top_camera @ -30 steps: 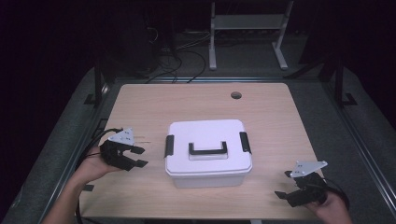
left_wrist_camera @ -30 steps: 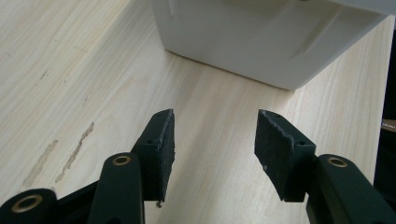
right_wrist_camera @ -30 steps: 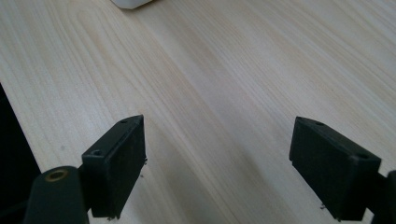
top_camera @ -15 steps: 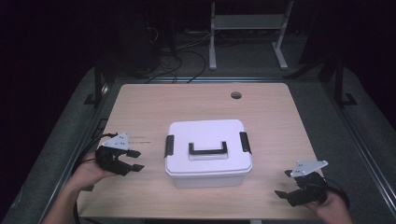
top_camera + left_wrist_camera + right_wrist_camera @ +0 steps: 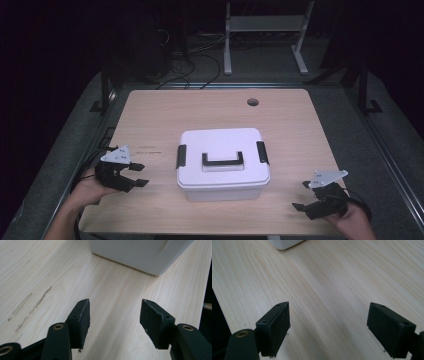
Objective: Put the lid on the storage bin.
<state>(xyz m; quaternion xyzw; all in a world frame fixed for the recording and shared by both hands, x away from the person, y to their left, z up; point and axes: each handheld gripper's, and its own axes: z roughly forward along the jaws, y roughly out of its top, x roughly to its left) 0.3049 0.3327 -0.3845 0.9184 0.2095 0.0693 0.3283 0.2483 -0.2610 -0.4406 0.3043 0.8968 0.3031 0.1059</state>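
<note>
High view showed a person's left hand at the near left edge of a pale rectangular wooden table, holding the left black two-jaw gripper with its grey three-cornered plate on top. Its jaws stood apart with nothing between them and pointed across the table toward a white lidded plastic storage box, from which they were well apart. That box sat near the middle of the table, toward the near edge, with a black carry handle lying on its lid and a black latch on each short side. A small round hole pierced the tabletop near the far edge, right of centre. At the near right corner, the right black two-jaw gripper rested in the person's right hand, its jaws likewise spread wide and empty, aimed leftward and well clear of the box. Left gripper view put the box's white lower corner ahead of the parted fingers; right gripper view caught only a sliver of it at the top edge, beyond bare wood grain.
</note>
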